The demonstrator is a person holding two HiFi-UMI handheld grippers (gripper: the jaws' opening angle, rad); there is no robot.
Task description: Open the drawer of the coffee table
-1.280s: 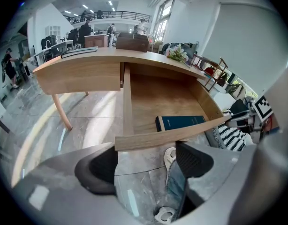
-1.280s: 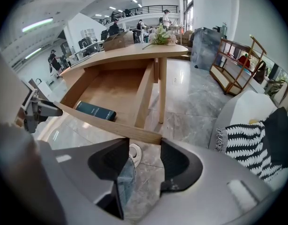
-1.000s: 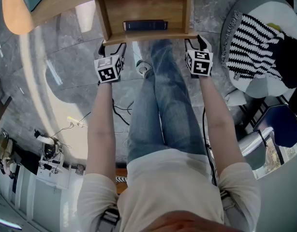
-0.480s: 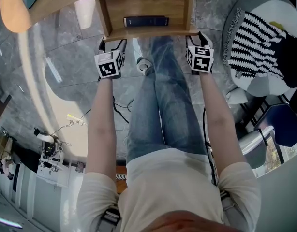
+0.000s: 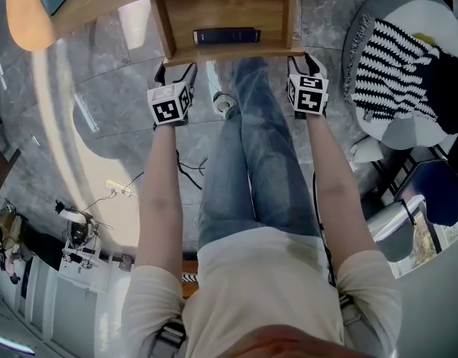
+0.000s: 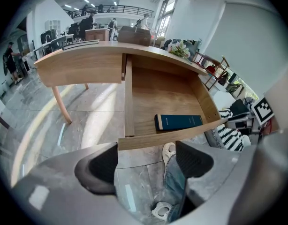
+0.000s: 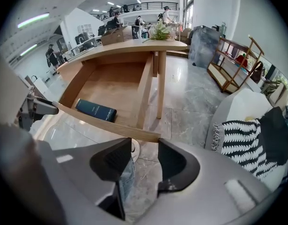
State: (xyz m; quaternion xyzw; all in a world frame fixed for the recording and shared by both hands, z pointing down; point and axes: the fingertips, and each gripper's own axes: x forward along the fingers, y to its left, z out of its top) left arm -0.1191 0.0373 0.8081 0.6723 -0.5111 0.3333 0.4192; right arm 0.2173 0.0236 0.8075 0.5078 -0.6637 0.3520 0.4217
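Observation:
The coffee table's [image 5: 80, 6] wooden drawer [image 5: 229, 51] stands pulled out, with a dark blue book [image 5: 226, 35] lying inside. My left gripper [image 5: 177, 71] is at the front panel's left corner and my right gripper [image 5: 302, 60] at its right corner. In the left gripper view the front panel [image 6: 167, 137] crosses just above the wide-open jaws of the left gripper [image 6: 146, 161], and the book [image 6: 179, 122] lies behind it. In the right gripper view the panel's right end [image 7: 106, 123] sits just above the right gripper [image 7: 144, 156]. Its jaws are closing, with a gap still showing and nothing pressed between them.
The person's jeans-clad legs [image 5: 259, 148] and a white shoe [image 5: 224, 105] fill the floor between the grippers. A seat with a black-and-white striped throw [image 5: 397, 66] stands to the right. Cables [image 5: 184, 174] trail on the grey floor at left. A table leg [image 7: 161, 90] stands beside the drawer.
Both grippers stay at the drawer's front corners. Only the view has shifted slightly; the drawer and book lie as before.

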